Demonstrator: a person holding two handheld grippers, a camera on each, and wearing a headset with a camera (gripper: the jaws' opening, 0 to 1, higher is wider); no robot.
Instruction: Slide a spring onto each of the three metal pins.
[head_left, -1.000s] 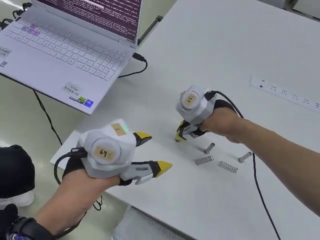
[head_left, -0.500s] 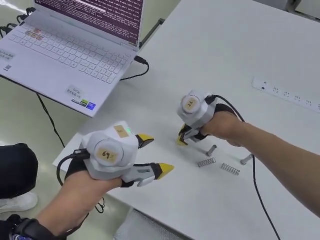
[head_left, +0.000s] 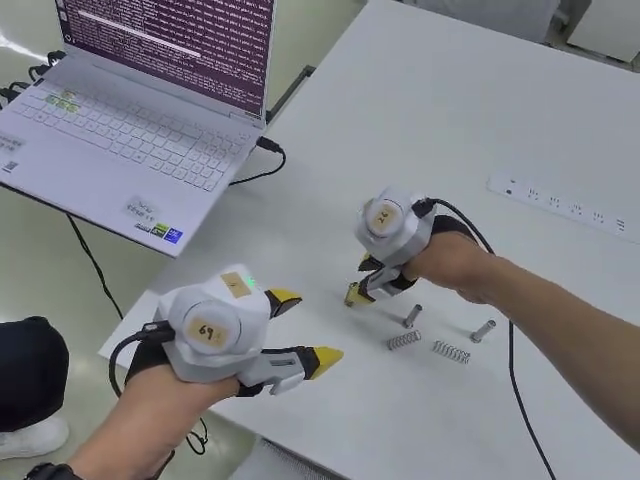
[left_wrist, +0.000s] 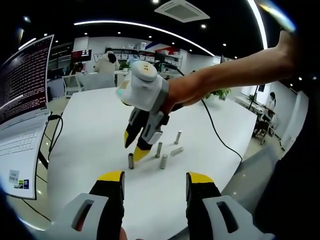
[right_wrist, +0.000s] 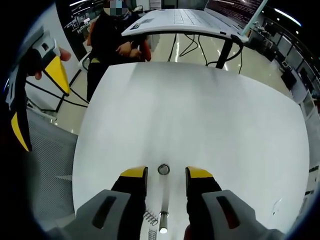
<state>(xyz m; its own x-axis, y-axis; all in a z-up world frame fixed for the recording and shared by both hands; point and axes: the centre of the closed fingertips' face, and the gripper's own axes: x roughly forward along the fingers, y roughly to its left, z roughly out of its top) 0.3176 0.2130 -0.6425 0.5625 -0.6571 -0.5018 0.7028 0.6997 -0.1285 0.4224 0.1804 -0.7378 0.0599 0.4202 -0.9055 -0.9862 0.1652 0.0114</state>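
Where the white workbench top (head_left: 450, 120) runs out past an open grey laptop (head_left: 130, 120), the items stand as follows.

Right gripper (head_left: 360, 285), white body, black jaws with yellow tips: lowered until its tips are at the bench surface, with the jaws apart and clamped on nothing. In the right gripper view a short silver metal pin (right_wrist: 163, 169) stands on end in the gap between the two tips and seems to touch neither.

Second silver pin (head_left: 411, 316): on the bench just beside the right hand, behind the jaw tips. Whether it stands or lies cannot be told.

Third silver pin (head_left: 483, 330): on the bench further to the person's right, apart from the second; its posture is likewise unclear.

First coiled wire spring (head_left: 404, 341): lying loose on the bench, just nearer the person than the second silver pin.

Second coiled wire spring (head_left: 451, 351): lying loose between the first spring and the third silver pin, touching neither. Neither spring is on a pin.

Left gripper (head_left: 304, 327), same make, label 69 on its body: held over the near edge of the bench, well apart from the pins, with the jaws wide apart and nothing between them.

Long white power strip (head_left: 570, 205): lying flat toward the far right of the bench.
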